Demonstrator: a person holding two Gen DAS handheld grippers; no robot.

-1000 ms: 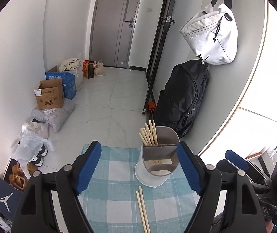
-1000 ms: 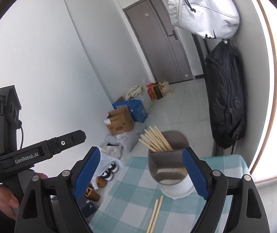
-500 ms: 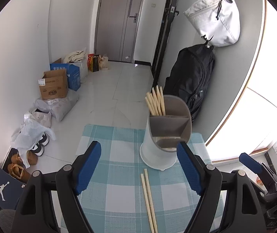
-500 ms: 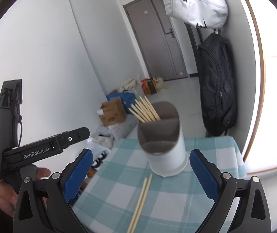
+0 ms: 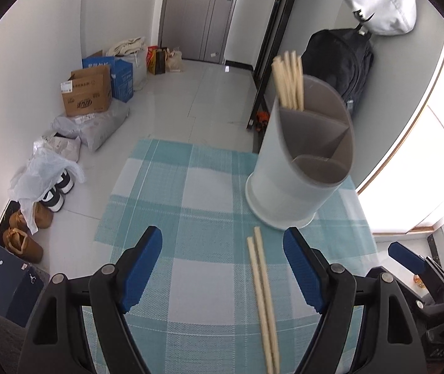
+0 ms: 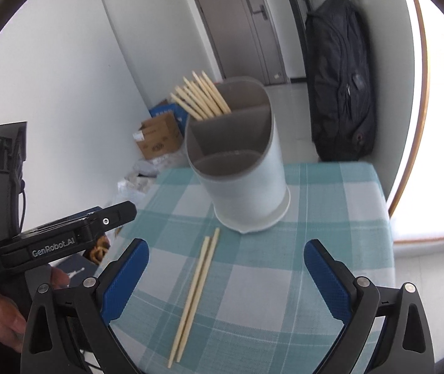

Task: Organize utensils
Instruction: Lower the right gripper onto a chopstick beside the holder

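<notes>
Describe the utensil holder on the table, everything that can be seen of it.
The utensil holder is a tall, pale grey cylinder, plastic by its look, with a darker grey inside and a flared white foot. Partitions split it into three compartments. It stands upright on the checked tablecloth, toward the far edge. A bundle of chopsticks leans in the far compartment; the other two look empty. Two loose chopsticks lie just in front; no gripper touches it.

left hand-held gripper (image 5: 222,268): black frame | blue ribbed pads | silver screws | "GenRobot.AI" marking
</notes>
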